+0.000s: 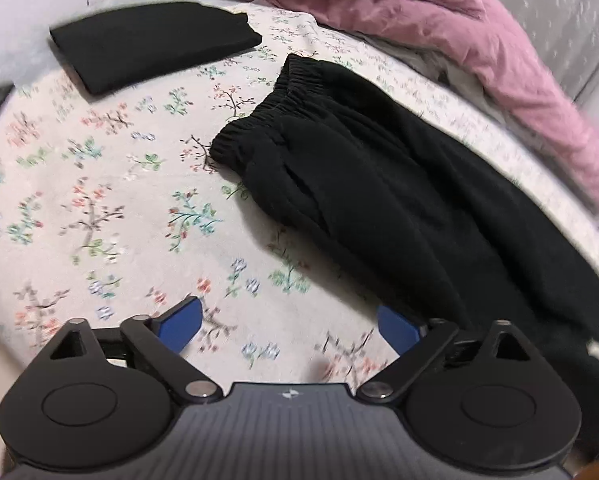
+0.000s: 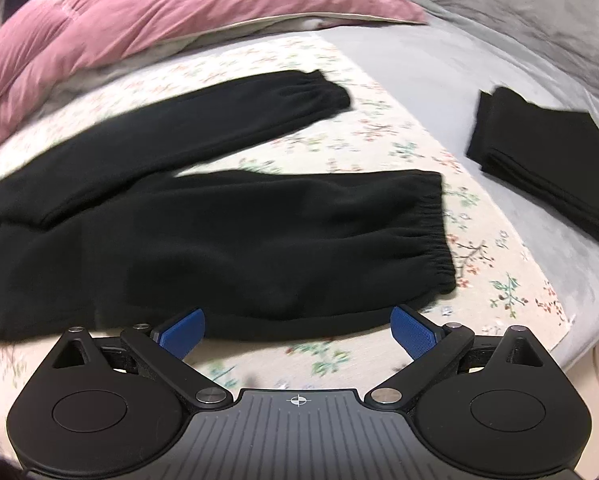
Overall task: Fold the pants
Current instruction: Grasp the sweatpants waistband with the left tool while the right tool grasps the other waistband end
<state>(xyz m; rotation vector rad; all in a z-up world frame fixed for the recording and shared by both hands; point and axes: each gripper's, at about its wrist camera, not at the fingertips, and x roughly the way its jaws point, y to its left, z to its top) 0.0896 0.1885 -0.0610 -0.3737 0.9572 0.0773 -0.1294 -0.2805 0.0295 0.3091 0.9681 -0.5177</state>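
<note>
Black pants (image 1: 379, 184) lie spread on a floral sheet (image 1: 99, 200), with the elastic waistband toward the upper left in the left wrist view. The right wrist view shows both legs (image 2: 227, 232) lying apart, their cuffs (image 2: 435, 232) pointing right. My left gripper (image 1: 289, 328) hovers open above the sheet, just left of the pants' near edge, holding nothing. My right gripper (image 2: 299, 330) is open too, right at the near edge of the closer leg, with nothing between its blue pads (image 2: 413, 334).
A folded black garment (image 1: 151, 46) lies at the far left of the bed, seen at the right in the right wrist view (image 2: 547, 156) on a grey blanket (image 2: 439, 72). A pink duvet (image 1: 439, 12) is bunched along the far side.
</note>
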